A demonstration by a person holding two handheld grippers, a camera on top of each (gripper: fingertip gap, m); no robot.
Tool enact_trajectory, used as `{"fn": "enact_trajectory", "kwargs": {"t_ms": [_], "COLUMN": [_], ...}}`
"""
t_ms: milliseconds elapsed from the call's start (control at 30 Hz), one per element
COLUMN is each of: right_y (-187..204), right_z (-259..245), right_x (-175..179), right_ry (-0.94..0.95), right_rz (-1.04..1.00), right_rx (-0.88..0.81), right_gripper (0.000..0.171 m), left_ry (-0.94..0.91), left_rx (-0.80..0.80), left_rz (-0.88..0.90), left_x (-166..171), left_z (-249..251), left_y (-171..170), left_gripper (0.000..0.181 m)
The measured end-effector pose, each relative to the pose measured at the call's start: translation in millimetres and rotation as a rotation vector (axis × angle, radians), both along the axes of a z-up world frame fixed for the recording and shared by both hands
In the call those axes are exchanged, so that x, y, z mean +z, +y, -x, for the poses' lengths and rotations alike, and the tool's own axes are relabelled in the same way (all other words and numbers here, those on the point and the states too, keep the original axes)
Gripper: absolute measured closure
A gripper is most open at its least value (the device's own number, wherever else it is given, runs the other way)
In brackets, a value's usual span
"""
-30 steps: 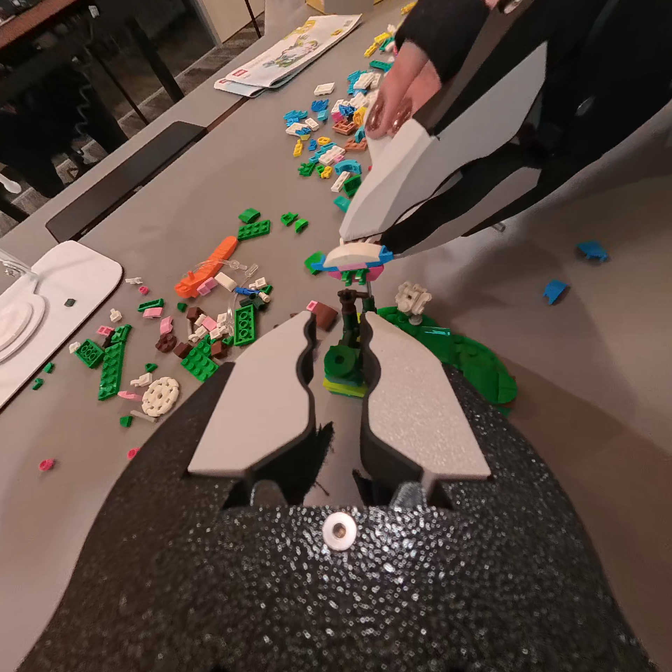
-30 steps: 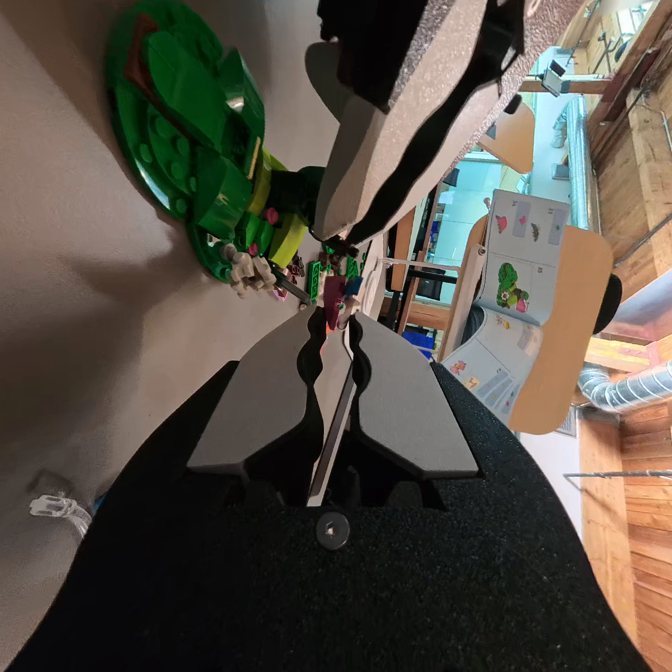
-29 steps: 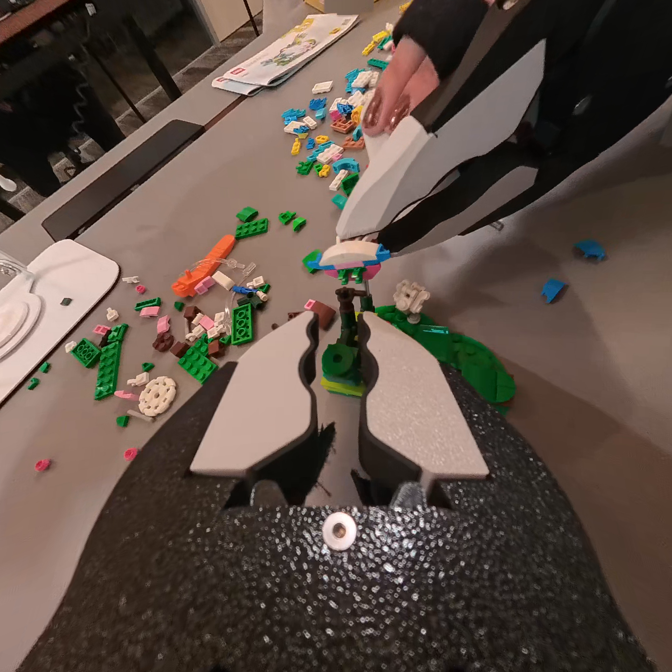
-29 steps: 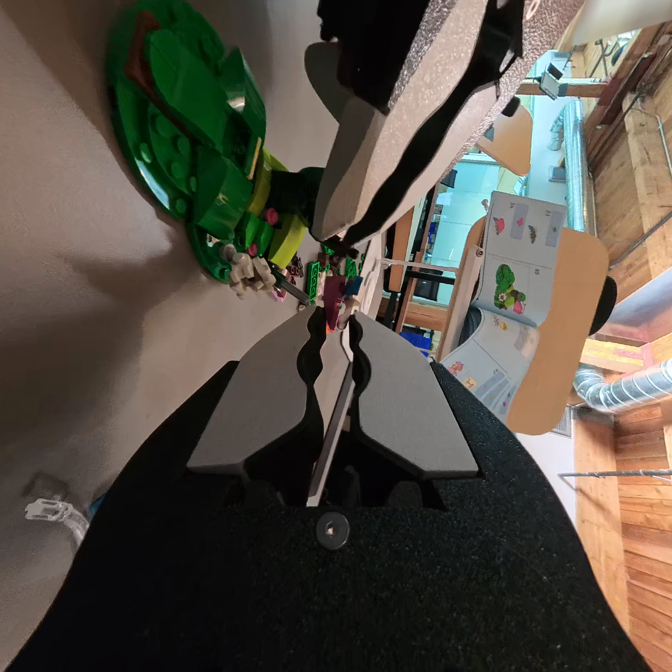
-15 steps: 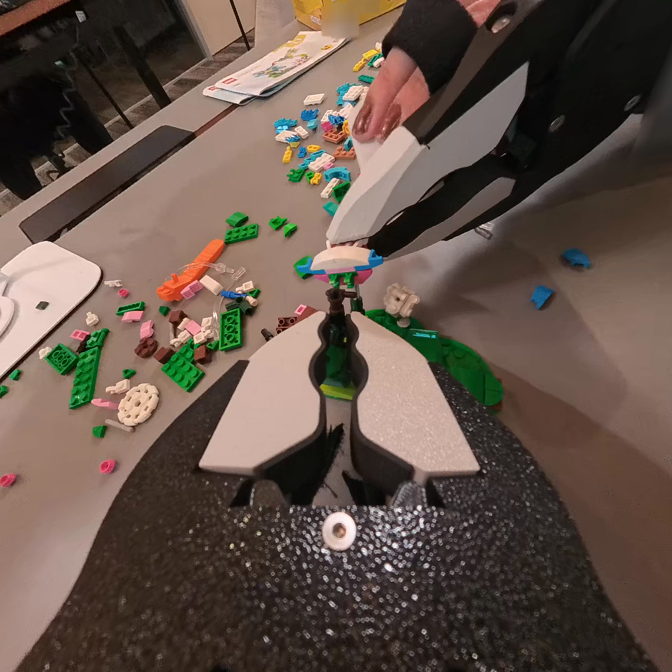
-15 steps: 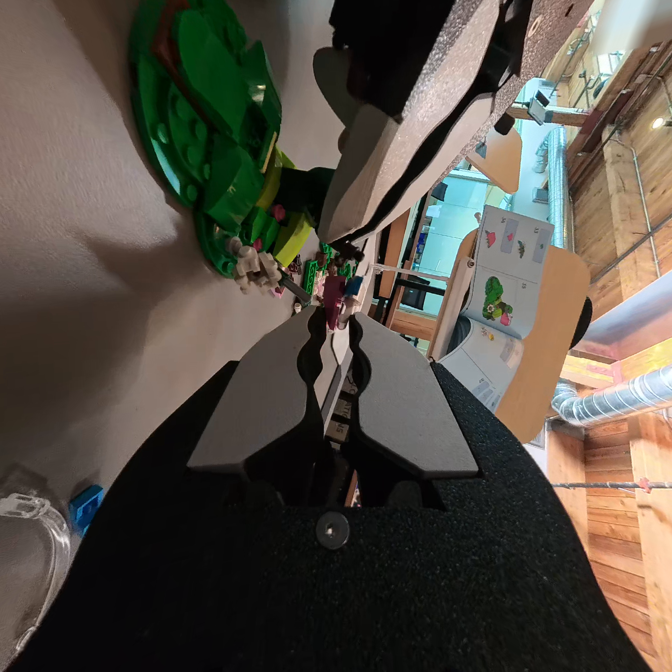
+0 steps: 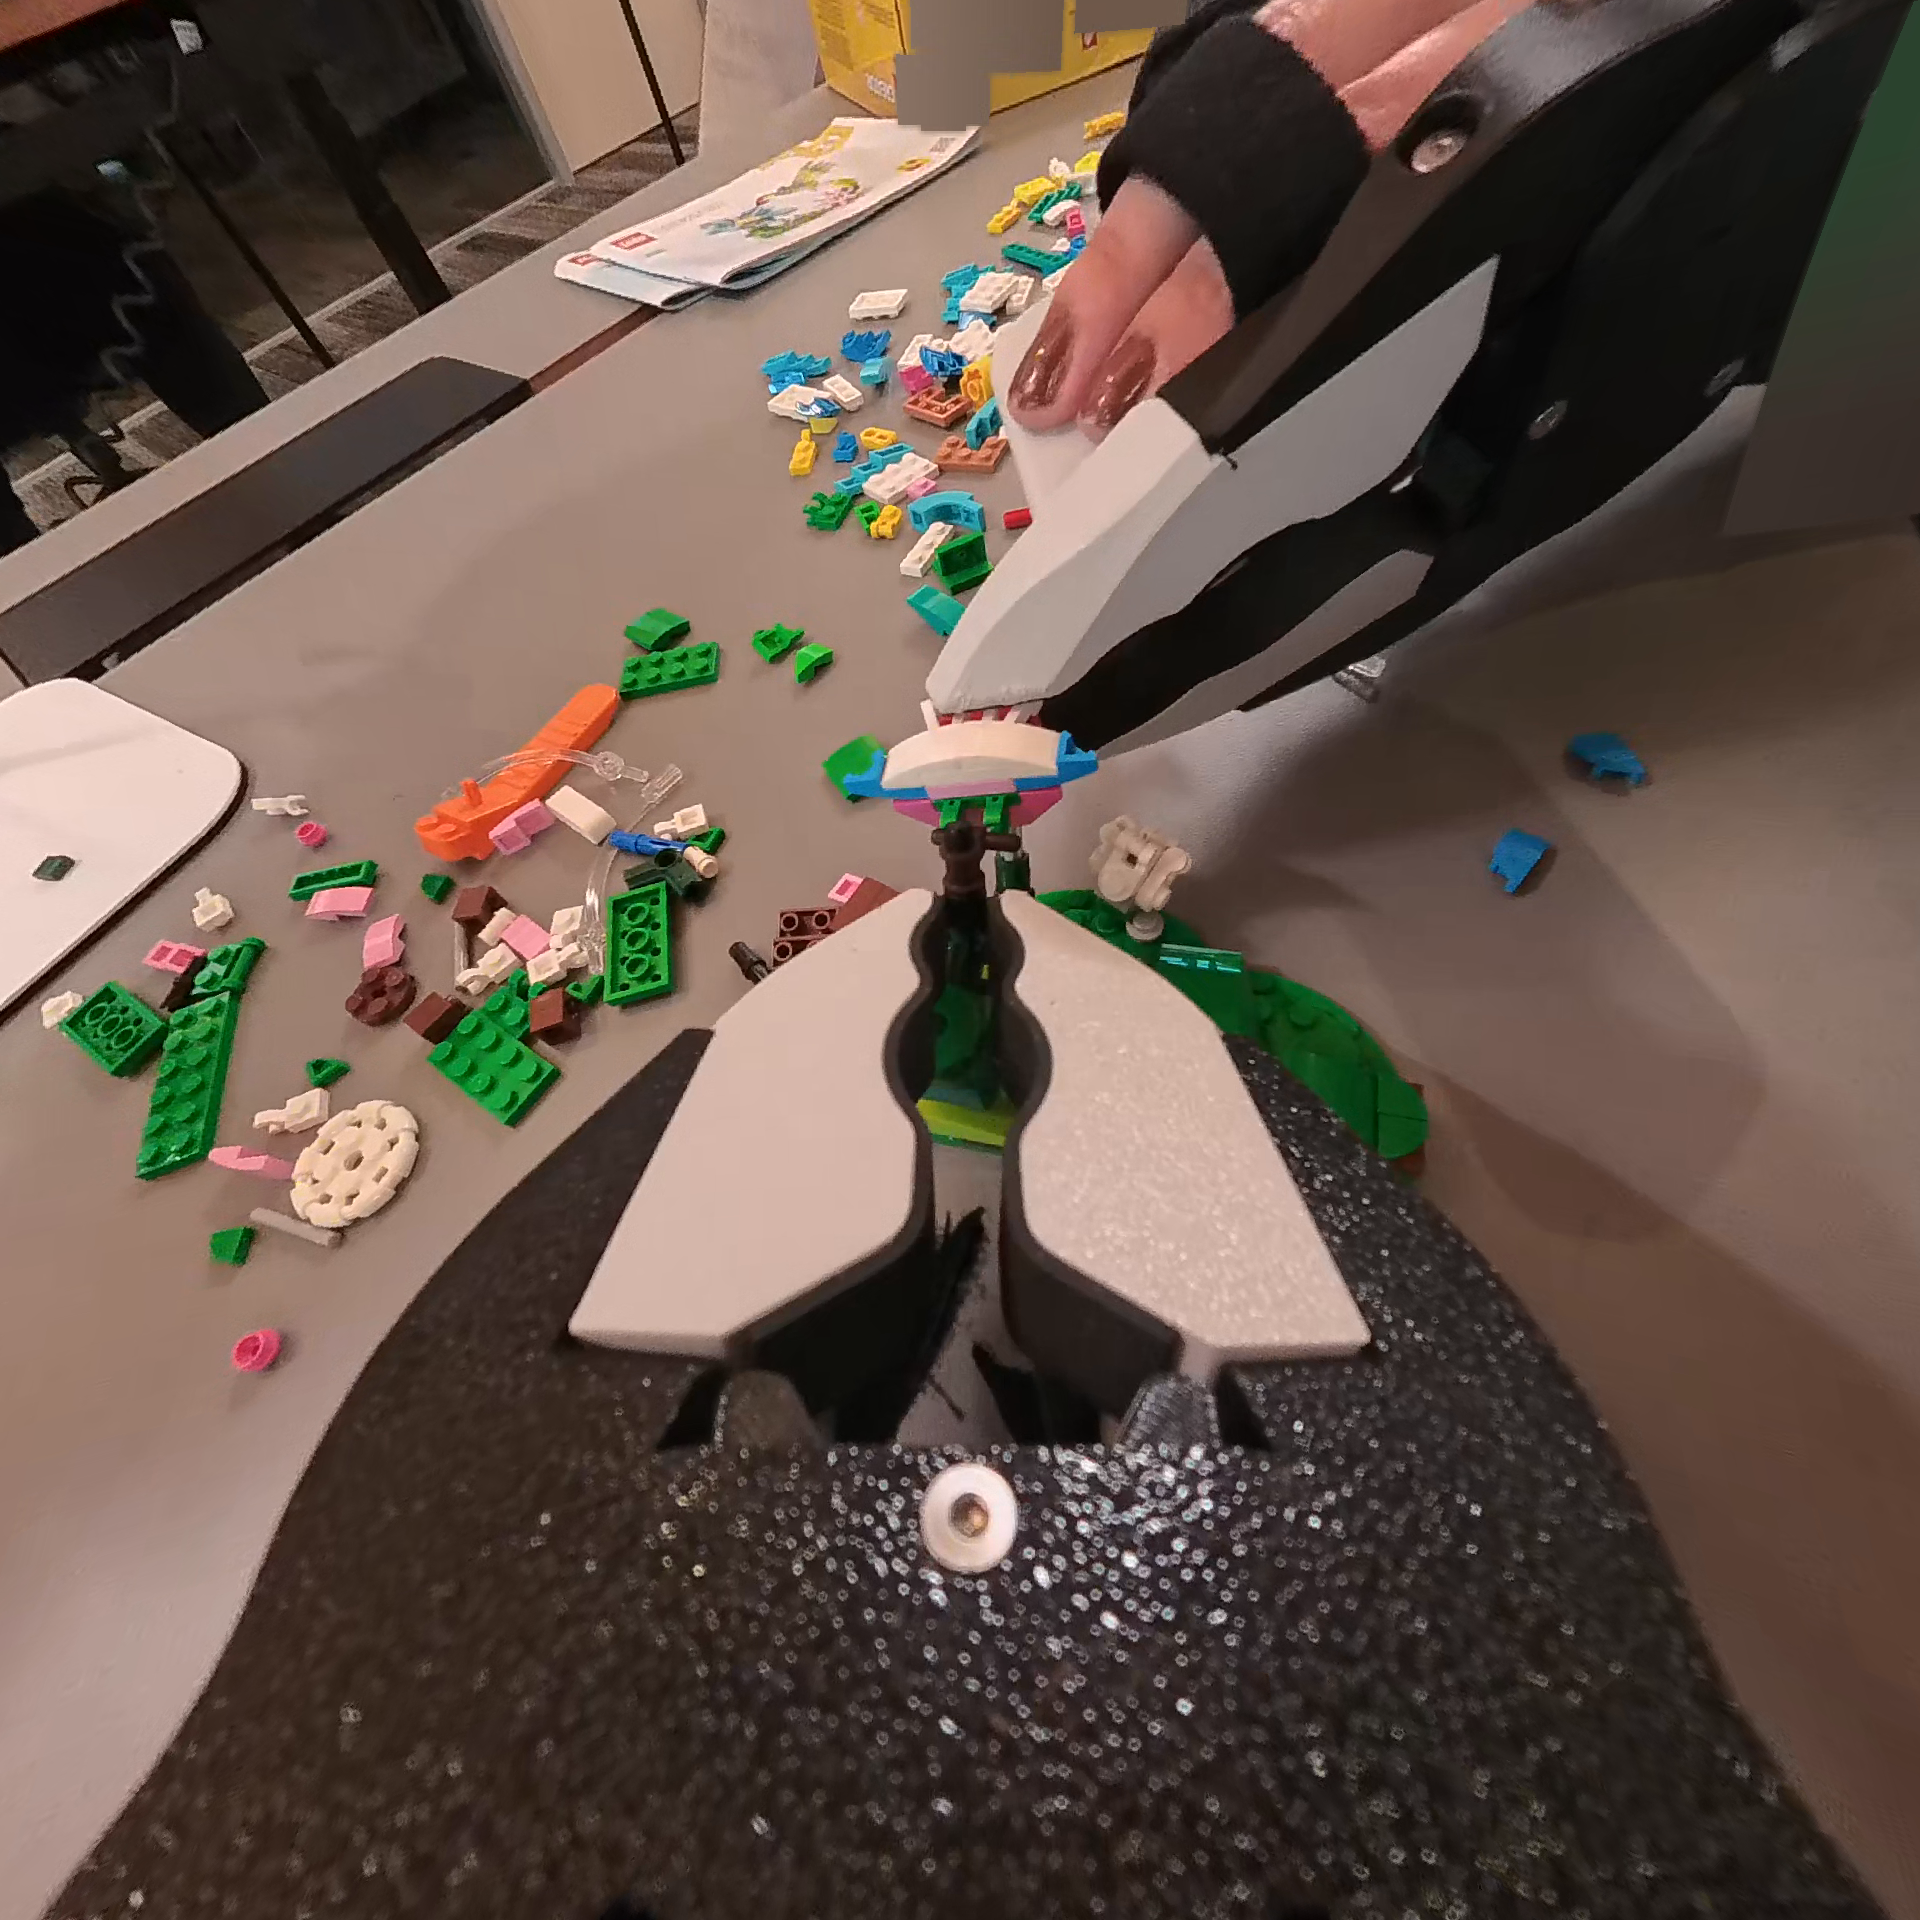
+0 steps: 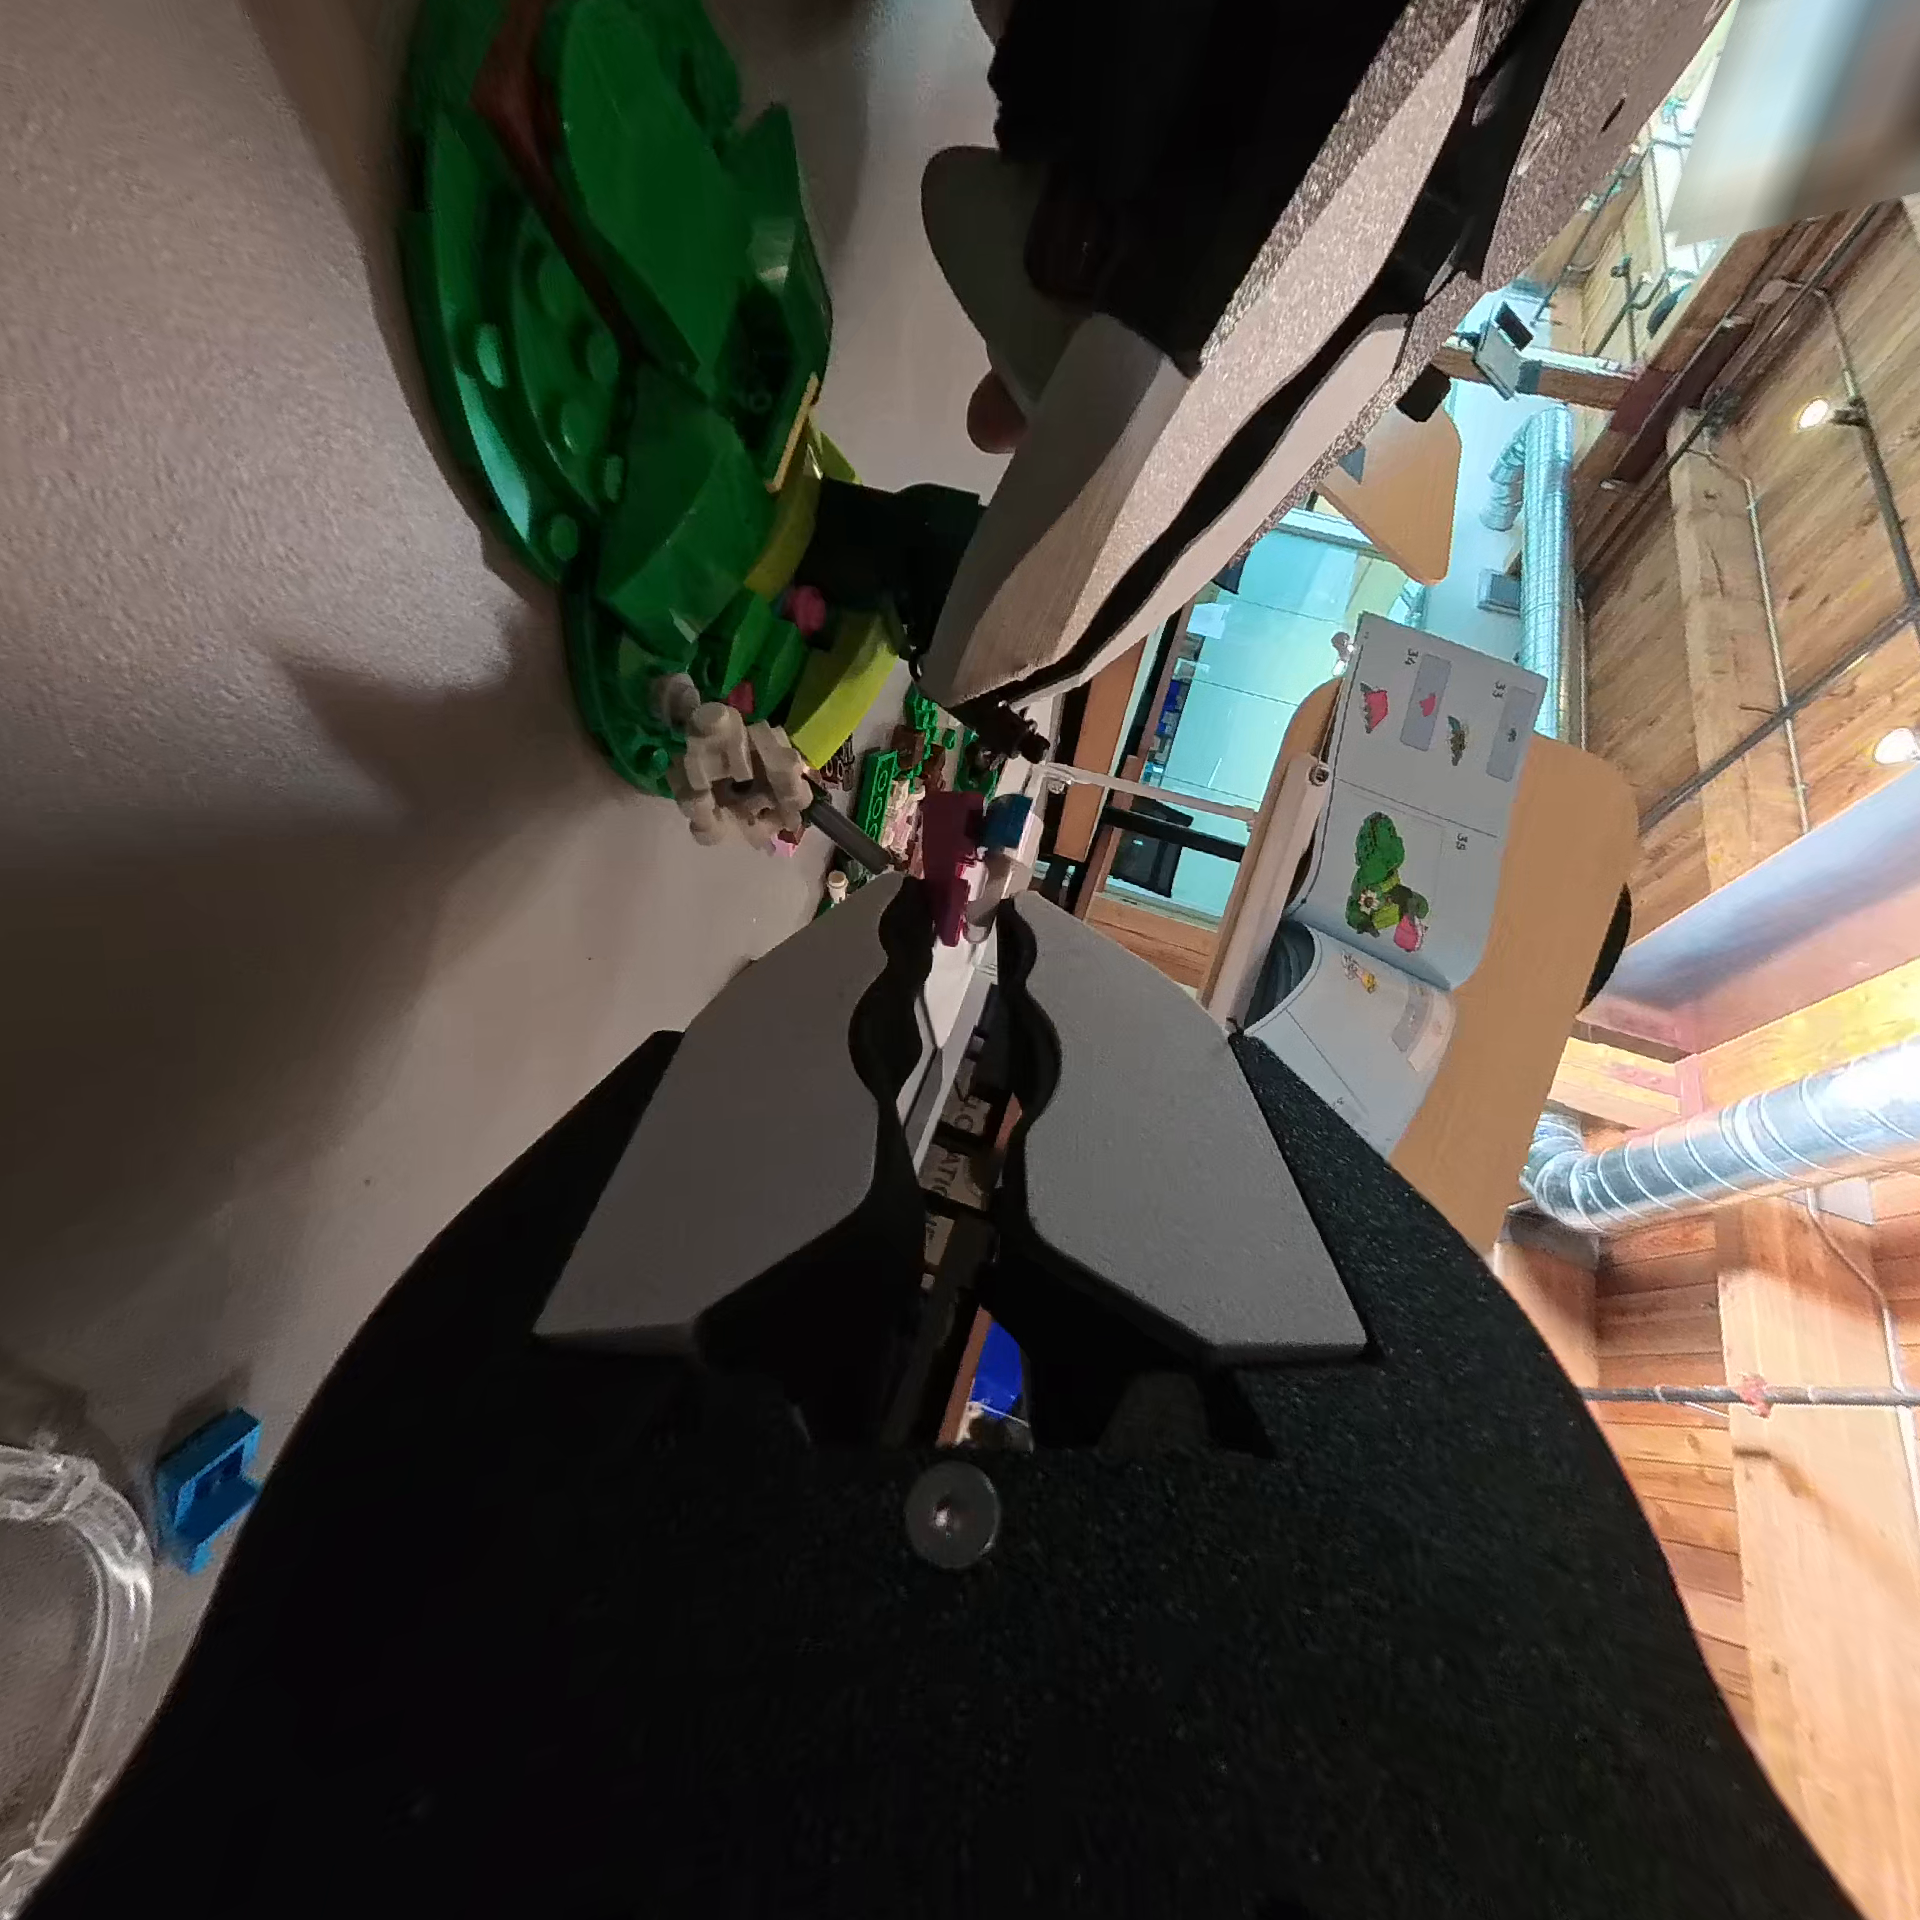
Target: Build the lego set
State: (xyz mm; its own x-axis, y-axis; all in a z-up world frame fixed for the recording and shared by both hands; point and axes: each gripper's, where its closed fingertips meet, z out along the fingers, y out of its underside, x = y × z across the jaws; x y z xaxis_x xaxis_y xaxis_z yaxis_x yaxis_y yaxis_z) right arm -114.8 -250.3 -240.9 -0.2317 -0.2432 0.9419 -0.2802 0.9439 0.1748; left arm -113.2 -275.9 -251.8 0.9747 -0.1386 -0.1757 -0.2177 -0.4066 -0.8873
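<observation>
A green lego base [image 7: 1309, 1029] with a dark upright stem [image 7: 966, 842] stands on the grey table [image 7: 1558, 1143]. My left gripper [image 7: 966, 914] is shut on the stem just below its brown top. My right gripper [image 7: 997, 717] comes in from the upper right, shut on a white, blue and pink flower top [image 7: 971, 769] that sits right over the stem tip. In the right wrist view my right gripper [image 8: 961, 909] holds the flower top [image 8: 971, 842]. The left gripper [image 8: 956, 691] and the base [image 8: 623, 364] lie beyond it.
Loose green bricks [image 7: 488, 1060], an orange piece [image 7: 520, 774] and a white disc [image 7: 353, 1164] lie left. A coloured brick pile [image 7: 914, 416] and a booklet [image 7: 769, 213] lie farther back. Two blue bricks [image 7: 1517, 857] lie right. An open booklet [image 8: 1423, 831] stands on a holder.
My left gripper's fingers have closed in on the stem. The right gripper has brought the flower top down closer to the stem tip.
</observation>
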Motion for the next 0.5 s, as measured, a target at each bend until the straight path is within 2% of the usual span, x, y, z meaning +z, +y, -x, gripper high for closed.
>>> {"fn": "enact_trajectory", "kwargs": {"t_ms": [500], "right_y": [1.1], "right_z": [-0.7], "right_x": [-1.6], "right_ry": [-0.005], "right_rz": [0.043], "right_rx": [-0.035], "right_gripper": [0.159], "left_ry": [0.015], "left_rx": [0.005], "left_rz": [-0.002], "left_x": [-0.5], "left_z": [0.4], "left_y": [0.1], "left_gripper": [0.174]}}
